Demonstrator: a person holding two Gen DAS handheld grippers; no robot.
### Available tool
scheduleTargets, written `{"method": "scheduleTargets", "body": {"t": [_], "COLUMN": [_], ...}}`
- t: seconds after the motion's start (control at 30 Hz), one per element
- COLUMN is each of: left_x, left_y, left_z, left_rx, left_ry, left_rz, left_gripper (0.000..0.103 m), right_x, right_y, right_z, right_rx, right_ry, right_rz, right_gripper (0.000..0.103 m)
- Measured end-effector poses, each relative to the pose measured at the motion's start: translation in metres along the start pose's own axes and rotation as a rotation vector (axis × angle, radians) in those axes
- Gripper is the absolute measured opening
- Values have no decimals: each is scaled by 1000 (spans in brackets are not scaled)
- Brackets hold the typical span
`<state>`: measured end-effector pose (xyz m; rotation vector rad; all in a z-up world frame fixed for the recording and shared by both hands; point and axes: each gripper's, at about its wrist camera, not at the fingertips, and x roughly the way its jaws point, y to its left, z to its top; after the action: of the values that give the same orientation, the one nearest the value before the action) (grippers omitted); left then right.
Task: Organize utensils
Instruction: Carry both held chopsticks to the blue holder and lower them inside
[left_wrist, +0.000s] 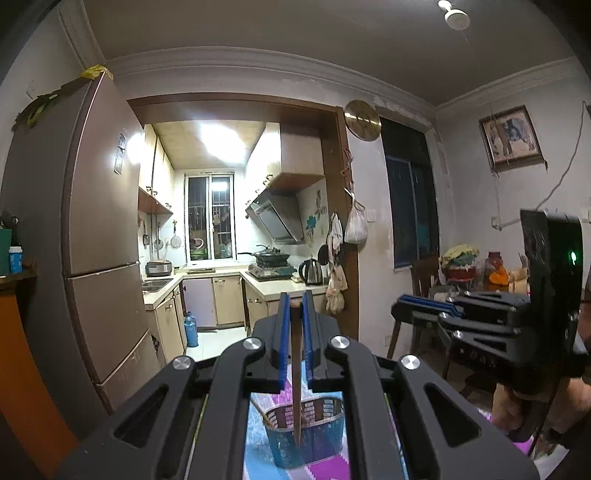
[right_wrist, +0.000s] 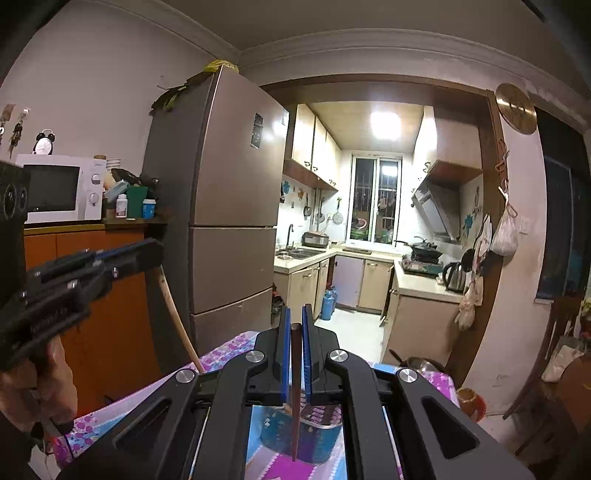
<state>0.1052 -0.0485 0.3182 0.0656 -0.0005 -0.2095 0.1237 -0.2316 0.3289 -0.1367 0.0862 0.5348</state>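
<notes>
In the left wrist view my left gripper (left_wrist: 294, 299) is shut on a brown wooden chopstick (left_wrist: 296, 387). The stick hangs straight down, its tip over a blue woven basket (left_wrist: 314, 439). My right gripper (right_wrist: 295, 314) is shut on a darker red-brown chopstick (right_wrist: 294, 406), which hangs over the same basket (right_wrist: 317, 435). Both grippers are held high, side by side and about level. Each shows in the other's view: the right gripper (left_wrist: 397, 306) at the right, and the left gripper (right_wrist: 157, 254) at the left with its pale stick (right_wrist: 177, 325) slanting down.
The basket stands on a table with a purple and blue patterned cloth (right_wrist: 110, 417). A tall fridge (right_wrist: 229, 206) and an open kitchen doorway (right_wrist: 369, 332) lie ahead. A microwave (right_wrist: 59, 188) sits on an orange cabinet at the left; a chair and a cluttered table (left_wrist: 461, 266) at the right.
</notes>
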Motion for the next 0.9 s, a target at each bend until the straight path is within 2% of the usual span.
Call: {"method": "scheduleTargets", "body": {"t": [0.17, 0.37, 0.57, 0.9], "left_x": [22, 58, 85, 116], "left_y": [7, 12, 10, 13], "left_z": [17, 18, 7, -25], "left_rx": [-6, -15, -1, 4], "left_ry": [-20, -7, 29, 113], "left_rz": [19, 30, 32, 32], "left_gripper": [5, 5, 5, 5], "right_x": [14, 44, 73, 107], "right_y": [-14, -33, -56, -61], "right_z": [21, 31, 19, -14], "right_rx": [-1, 8, 58, 105], "right_ry": [-25, -20, 3, 52], "right_rz": [-13, -22, -16, 8], "right_gripper": [7, 7, 7, 7]}}
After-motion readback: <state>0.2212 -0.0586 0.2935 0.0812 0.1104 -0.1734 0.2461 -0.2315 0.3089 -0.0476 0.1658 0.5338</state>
